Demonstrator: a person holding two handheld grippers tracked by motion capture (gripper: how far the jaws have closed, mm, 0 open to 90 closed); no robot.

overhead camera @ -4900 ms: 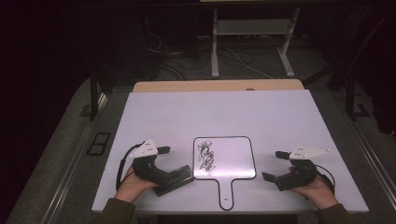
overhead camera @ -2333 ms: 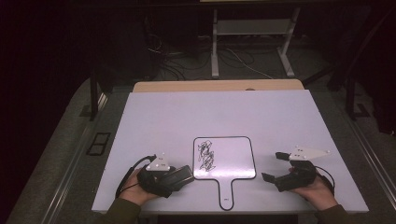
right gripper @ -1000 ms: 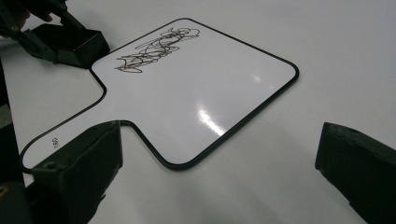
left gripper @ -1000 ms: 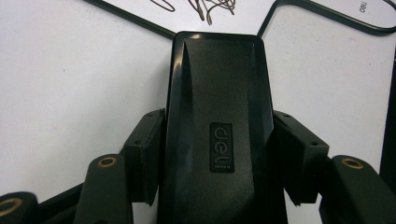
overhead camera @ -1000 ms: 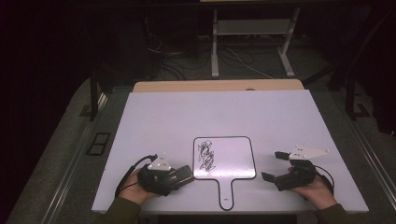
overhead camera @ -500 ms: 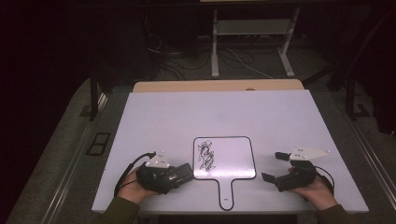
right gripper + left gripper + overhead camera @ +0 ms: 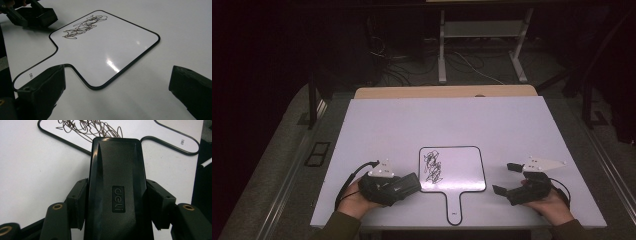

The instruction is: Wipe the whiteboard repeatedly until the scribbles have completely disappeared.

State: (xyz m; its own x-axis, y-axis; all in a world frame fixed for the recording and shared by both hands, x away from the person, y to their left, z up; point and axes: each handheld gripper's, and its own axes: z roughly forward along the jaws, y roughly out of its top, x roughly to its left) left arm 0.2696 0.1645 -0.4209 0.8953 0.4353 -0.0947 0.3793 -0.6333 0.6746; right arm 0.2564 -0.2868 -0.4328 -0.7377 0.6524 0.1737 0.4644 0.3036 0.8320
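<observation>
Since a few seconds back the left gripper point(image 7: 409, 184), clamped on a black eraser point(image 7: 116, 192), has slid in until the eraser's tip sits just short of the scribble point(image 7: 432, 170) on the whiteboard paddle point(image 7: 462, 170), so wiping looks about to start. Right gripper point(image 7: 504, 179) rests beyond the board's other edge, jaws apart, empty. Eraser's felt underside hidden; handle print unreadable.

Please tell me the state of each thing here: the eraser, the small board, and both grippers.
Eraser: clamped in the left gripper, beside the board.
Board: flat on the table, scribble not wiped.
Right gripper: open, holding nothing, fingers near the board's handle.
</observation>
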